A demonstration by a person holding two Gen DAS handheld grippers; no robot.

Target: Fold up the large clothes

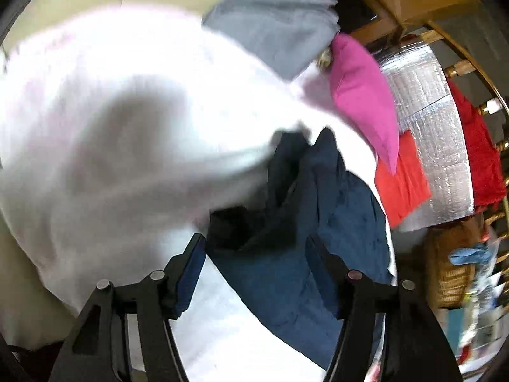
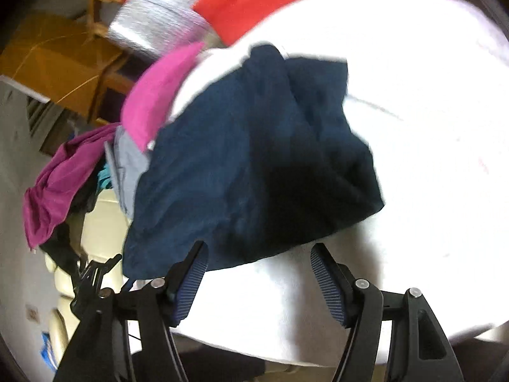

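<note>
A white sheet (image 1: 111, 121) fills most of both wrist views, bright and blurred; it lies ahead of the left tool (image 1: 256, 273) and spreads away to its left, and it also runs under and to the right of the right tool (image 2: 259, 281). What it covers cannot be told.

On the sheet lies a dark blue garment (image 1: 305, 222), crumpled into loose folds. In the left wrist view it sits just ahead of the left tool and a little to its right, its near edge falling between the two fingers. In the right wrist view the same garment (image 2: 254, 159) lies straight ahead of the right tool, its lower hem just beyond the fingertips.

Beyond the garment, to the left of the right tool, other clothes are heaped: a pink piece (image 2: 159, 95), a purple piece (image 2: 60, 178) and a grey piece (image 2: 127, 165). The left wrist view shows the grey piece (image 1: 280, 28) far ahead and the pink one (image 1: 362, 95) ahead to the right. A red cloth (image 1: 400, 184) and a silver quilted sheet (image 1: 426, 121) lie further right.

The left tool is spread, its pads apart and pressing on nothing. The right tool is spread too, with only white sheet visible in the gap and nothing pinched.
</note>
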